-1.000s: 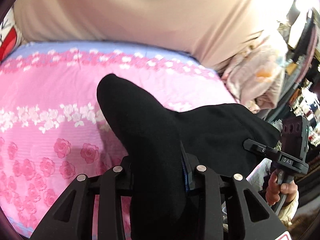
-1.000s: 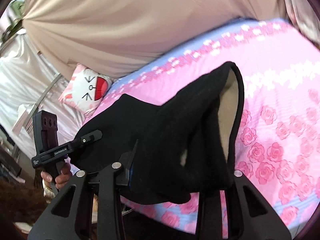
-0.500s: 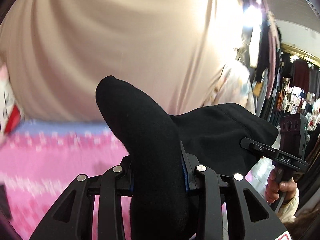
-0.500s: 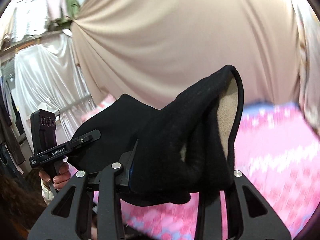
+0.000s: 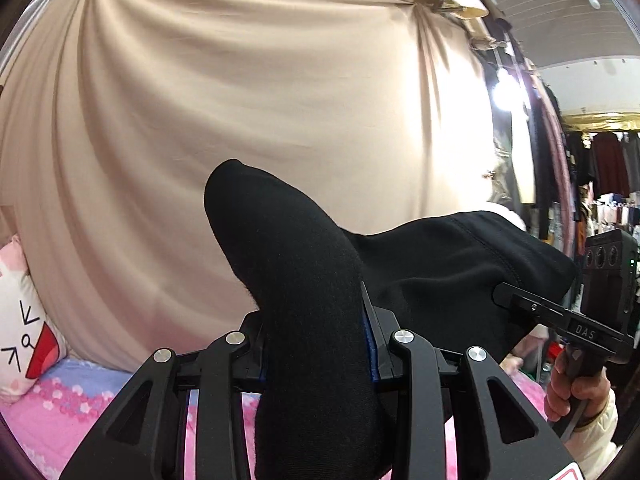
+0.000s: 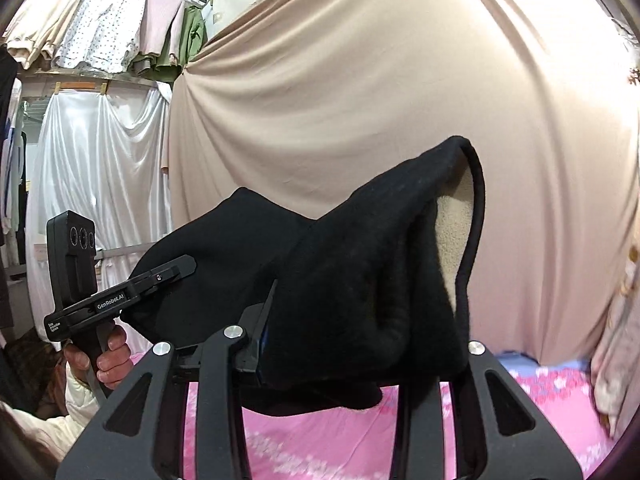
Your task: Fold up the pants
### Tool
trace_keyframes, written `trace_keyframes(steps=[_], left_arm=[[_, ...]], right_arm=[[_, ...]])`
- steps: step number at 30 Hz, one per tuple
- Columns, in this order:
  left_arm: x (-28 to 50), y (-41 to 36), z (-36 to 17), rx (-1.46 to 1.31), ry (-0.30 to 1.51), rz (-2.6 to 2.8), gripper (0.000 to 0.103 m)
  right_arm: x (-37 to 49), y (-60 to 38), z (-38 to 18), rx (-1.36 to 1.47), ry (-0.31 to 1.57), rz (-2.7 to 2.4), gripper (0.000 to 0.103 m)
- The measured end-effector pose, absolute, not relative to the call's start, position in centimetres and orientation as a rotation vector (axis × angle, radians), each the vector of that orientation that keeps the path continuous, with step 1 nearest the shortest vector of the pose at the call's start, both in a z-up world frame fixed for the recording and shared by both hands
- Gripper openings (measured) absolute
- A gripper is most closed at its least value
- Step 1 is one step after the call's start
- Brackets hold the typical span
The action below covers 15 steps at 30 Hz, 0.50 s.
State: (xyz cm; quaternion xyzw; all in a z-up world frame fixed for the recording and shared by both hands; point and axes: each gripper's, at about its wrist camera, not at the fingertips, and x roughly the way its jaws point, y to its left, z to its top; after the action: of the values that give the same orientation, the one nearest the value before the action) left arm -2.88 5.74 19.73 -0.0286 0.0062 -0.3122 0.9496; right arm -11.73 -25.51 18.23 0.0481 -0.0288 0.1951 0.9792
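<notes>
The black pants with a cream fleece lining hang between both grippers, held up above the pink bed. My left gripper is shut on one bunched edge of the pants. My right gripper is shut on another edge, whose fold shows the lining. In the left wrist view the right gripper grips the cloth at the right. In the right wrist view the left gripper grips it at the left. The fingertips are hidden by cloth.
A pink rose-patterned bedsheet lies below. A beige curtain hangs behind the bed. A white cartoon pillow sits at the left. Hung clothes and white drapes are at the far left; more garments hang at the right.
Both grippers have lifted and tilted up with the pants; the bed has dropped to the bottom of both views and the curtain fills them. The grips are unchanged.
</notes>
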Motion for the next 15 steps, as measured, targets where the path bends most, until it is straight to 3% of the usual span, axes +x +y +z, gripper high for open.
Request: trace_keyframes(steps=[6,15], left_arm=[[5.2,4.1,17.7,-0.068,0.11,-0.559,0.031],[17.9,0.8,8.3,-0.045,0.31,-0.444,0.031]], right_arm=[[-2.0,-27.5,16.2,0.129,0.015,0.392,0.033],[11.5,-29.6,5.7,0.199,0.182,0.384,0.033]])
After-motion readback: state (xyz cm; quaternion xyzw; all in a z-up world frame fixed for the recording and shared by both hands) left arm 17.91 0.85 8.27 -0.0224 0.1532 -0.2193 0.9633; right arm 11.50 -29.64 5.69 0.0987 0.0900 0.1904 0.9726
